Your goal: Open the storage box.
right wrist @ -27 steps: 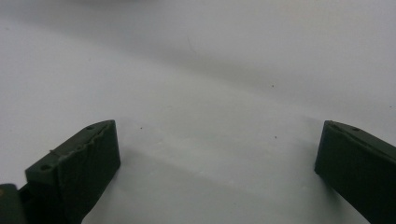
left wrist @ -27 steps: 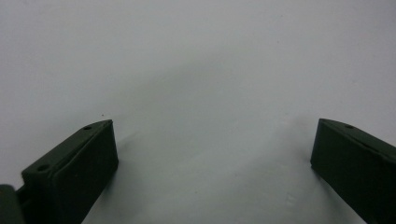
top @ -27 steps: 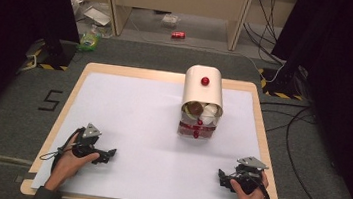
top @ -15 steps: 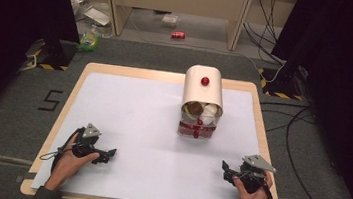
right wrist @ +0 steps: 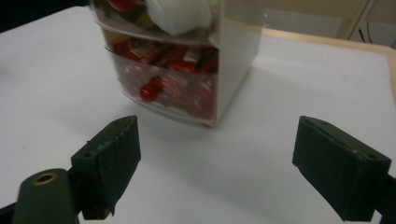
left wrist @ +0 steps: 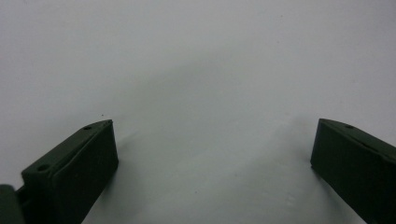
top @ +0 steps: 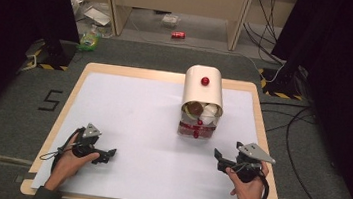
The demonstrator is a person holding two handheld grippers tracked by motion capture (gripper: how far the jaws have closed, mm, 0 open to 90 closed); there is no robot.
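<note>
My right claw (top: 219, 156) low over desk (top: 127, 119), jaws wide apart, nothing between them, aimed at box (top: 202, 102). Box upright at far right of desk, well apart from claw; red packets (right wrist: 173, 84) behind clear front. My left claw (top: 108, 153) near left, jaws spread, empty.

We are seeing a cream box (top: 203, 90) with a red knob (top: 205, 81), red packets (right wrist: 180, 88) showing through its clear drawer, black fingers (right wrist: 112, 156), and a white desk (top: 132, 119) edged in pale wood.
</note>
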